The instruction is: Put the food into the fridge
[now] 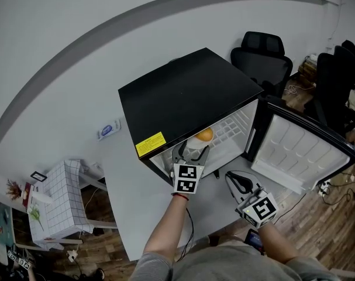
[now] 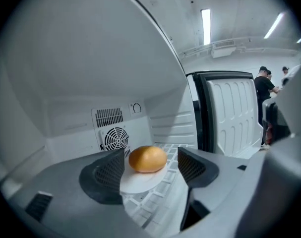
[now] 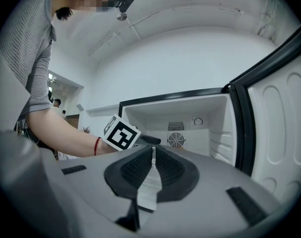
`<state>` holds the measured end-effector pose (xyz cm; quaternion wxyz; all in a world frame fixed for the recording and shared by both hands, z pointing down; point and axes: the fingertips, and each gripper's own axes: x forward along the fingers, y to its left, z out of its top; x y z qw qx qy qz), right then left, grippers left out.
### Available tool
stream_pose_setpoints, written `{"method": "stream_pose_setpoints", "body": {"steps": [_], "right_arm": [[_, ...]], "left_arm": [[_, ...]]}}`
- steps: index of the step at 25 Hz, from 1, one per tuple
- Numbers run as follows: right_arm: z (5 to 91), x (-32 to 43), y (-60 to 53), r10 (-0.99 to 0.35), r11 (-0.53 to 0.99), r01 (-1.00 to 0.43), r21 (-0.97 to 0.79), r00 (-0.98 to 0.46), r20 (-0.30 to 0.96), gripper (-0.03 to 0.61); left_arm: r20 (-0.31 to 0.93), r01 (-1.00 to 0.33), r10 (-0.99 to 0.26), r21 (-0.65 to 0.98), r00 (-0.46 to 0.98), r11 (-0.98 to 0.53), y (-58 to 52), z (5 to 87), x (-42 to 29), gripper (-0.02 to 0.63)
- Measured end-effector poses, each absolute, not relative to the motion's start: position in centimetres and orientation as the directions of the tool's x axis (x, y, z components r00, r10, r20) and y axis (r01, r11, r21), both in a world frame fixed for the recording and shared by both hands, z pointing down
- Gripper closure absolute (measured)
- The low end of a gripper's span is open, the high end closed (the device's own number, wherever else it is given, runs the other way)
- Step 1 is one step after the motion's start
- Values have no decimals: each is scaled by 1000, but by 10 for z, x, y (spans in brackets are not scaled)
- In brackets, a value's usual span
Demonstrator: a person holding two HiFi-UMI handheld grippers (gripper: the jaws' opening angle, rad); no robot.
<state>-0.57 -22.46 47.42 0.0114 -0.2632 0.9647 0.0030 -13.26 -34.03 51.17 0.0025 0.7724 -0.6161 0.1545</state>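
Observation:
A black mini fridge (image 1: 189, 92) stands on the grey table with its door (image 1: 300, 151) swung open to the right. Inside, an orange-brown bun (image 1: 204, 134) lies on a small white plate (image 2: 140, 181) on the wire shelf. In the left gripper view the bun (image 2: 148, 158) sits just beyond my left gripper (image 2: 150, 170), which is open, its jaws either side of the plate's near edge. My left gripper (image 1: 190, 153) reaches into the fridge mouth. My right gripper (image 1: 238, 182) hovers over the table before the fridge, shut on nothing (image 3: 153, 170).
Black office chairs (image 1: 265, 54) stand behind the fridge. A white gridded stand (image 1: 57, 198) is at the table's left, and a small blue-and-white packet (image 1: 109, 129) lies on the table. The fridge's back wall has a fan grille (image 2: 115, 139). People (image 2: 264, 86) stand far off.

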Motion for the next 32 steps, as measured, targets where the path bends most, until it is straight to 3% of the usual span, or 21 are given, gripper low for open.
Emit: {"method": "stream_pose_setpoints", "body": {"steps": [6, 10, 13, 16, 32], "right_arm": [[468, -8, -215, -515, 857, -515, 6, -857, -36, 565], [466, -10, -206, -516, 856, -517, 11, -856, -37, 565], [464, -12, -197, -509, 860, -510, 17, -860, -34, 565], [463, -12, -193, -519, 854, -520, 23, -854, -37, 565], [456, -10, -166, -531, 846, -533, 36, -846, -37, 565]], "left_arm": [[163, -949, -953, -146, 256, -280, -298, 495, -117, 277], [137, -958, -957, -99, 254, -269, -281, 496, -121, 346], [111, -963, -964, -93, 243, -254, -271, 490, -122, 449], [95, -966, -966, -77, 240, -247, -262, 487, -125, 597], [46, -948, -950, -69, 307, -310, -212, 473, -108, 603]]}}
